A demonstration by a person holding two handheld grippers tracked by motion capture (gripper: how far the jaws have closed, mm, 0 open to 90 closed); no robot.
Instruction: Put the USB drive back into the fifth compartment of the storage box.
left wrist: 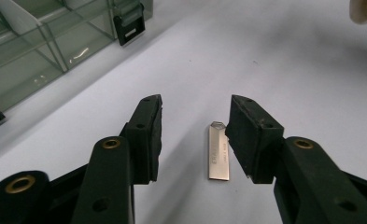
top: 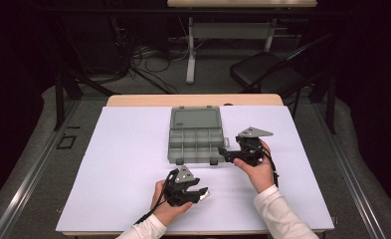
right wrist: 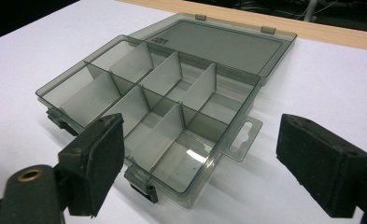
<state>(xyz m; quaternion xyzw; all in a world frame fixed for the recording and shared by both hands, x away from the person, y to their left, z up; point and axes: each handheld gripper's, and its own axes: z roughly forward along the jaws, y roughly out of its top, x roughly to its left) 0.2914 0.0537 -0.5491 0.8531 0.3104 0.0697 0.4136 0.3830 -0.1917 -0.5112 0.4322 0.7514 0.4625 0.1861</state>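
Left gripper: jaws apart, astride a small silver USB stick lying flat on the white table cover, nearer one pad, not visibly pressed. Right gripper: jaws wide apart, nothing between, beside the open grey compartment box, lid folded back.

USB stick brushed metal w/ satin sheen, organiser box smoky see-thru plastic, glossy, smooth, left gripper matt black plastic, pads rough foam-like rubber, table cover matt white sheet, table edge pale wood
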